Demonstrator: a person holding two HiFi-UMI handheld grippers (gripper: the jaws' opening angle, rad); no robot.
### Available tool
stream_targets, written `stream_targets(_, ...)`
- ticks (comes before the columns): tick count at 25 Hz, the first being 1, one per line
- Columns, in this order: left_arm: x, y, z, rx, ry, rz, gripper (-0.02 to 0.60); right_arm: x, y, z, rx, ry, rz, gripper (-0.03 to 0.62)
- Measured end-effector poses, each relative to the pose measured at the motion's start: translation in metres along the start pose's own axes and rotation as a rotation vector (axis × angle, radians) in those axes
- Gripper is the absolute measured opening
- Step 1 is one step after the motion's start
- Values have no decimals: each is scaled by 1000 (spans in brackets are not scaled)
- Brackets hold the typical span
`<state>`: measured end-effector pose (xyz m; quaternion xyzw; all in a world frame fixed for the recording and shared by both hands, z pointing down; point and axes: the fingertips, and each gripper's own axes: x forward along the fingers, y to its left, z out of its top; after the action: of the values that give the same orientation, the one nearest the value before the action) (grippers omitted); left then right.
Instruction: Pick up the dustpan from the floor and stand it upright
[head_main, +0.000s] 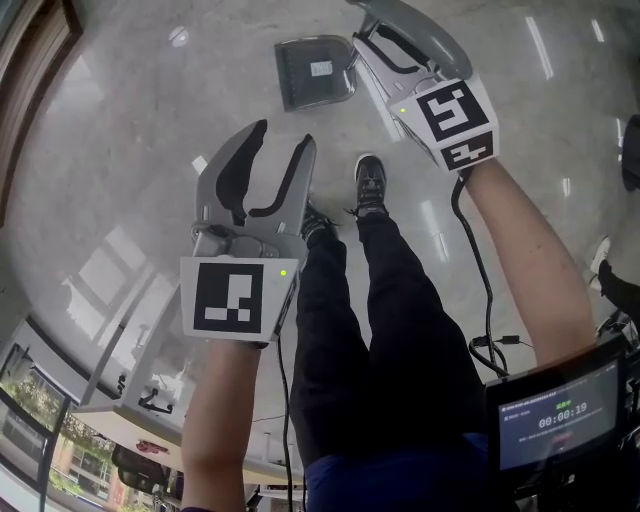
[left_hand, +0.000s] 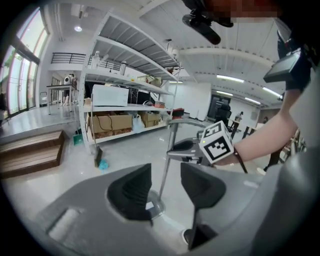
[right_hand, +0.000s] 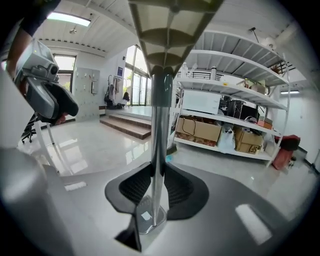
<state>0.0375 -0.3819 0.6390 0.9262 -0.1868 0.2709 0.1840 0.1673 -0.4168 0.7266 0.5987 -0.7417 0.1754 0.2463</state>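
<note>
There's a tall metal shelf rack (right_hand: 235, 95) across the room, cardboard boxes (right_hand: 197, 130) on its low shelf, a white bag (right_hand: 226, 139) right beside them. Wooden steps (right_hand: 127, 125) sit to its left, under big windows (right_hand: 135, 80). The pale floor (head_main: 120, 150) is gleaming.

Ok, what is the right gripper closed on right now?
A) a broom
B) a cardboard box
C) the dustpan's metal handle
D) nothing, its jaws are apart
C: in the right gripper view, the right gripper presses its pads on both sides of the metal handle of the dustpan.
</note>
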Motion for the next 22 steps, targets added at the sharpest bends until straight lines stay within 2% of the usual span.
stream_targets(11,7,1,4,-22,0,-14,181,-1,-8,4,40,-6,-28,87)
stream_targets(18,1,-7,-10,-7,37,-2,181,-10,-20,-4,63,-12,-53,87)
stream_targets(22,4,-6,-22,4,29,0,181,-6,-17,-9,89,-12,-49,87)
